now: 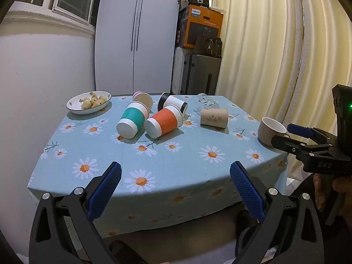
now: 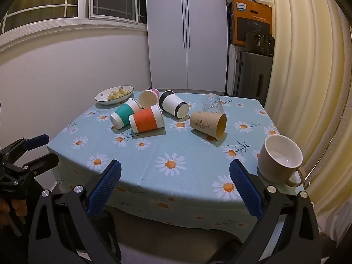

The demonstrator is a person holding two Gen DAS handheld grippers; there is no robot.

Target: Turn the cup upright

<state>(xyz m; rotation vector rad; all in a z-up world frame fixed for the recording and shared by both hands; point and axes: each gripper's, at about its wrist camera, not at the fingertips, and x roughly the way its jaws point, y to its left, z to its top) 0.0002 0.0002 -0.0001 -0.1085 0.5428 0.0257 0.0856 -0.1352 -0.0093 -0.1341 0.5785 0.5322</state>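
Several cups lie on their sides on the daisy tablecloth [image 1: 176, 171]: a teal cup [image 1: 132, 120] [image 2: 124, 115], an orange cup [image 1: 164, 123] [image 2: 146, 118], a black-and-white cup [image 1: 173, 104] [image 2: 173, 104], a pink cup [image 1: 143, 99] [image 2: 148, 98], a brown paper cup [image 1: 214, 117] [image 2: 208, 124] and a clear glass [image 1: 206, 103] [image 2: 212, 104]. A beige mug [image 1: 271, 131] [image 2: 280, 159] stands upright at the right edge. My left gripper [image 1: 176, 176] and right gripper [image 2: 175, 173] are open and empty, held at the table's near edge.
A bowl of food [image 1: 90, 102] [image 2: 114, 94] sits at the far left corner. Behind the table are a white cabinet [image 1: 136, 33], a suitcase [image 1: 198, 74] under an orange box [image 1: 202, 28], and curtains [image 1: 275, 55] on the right.
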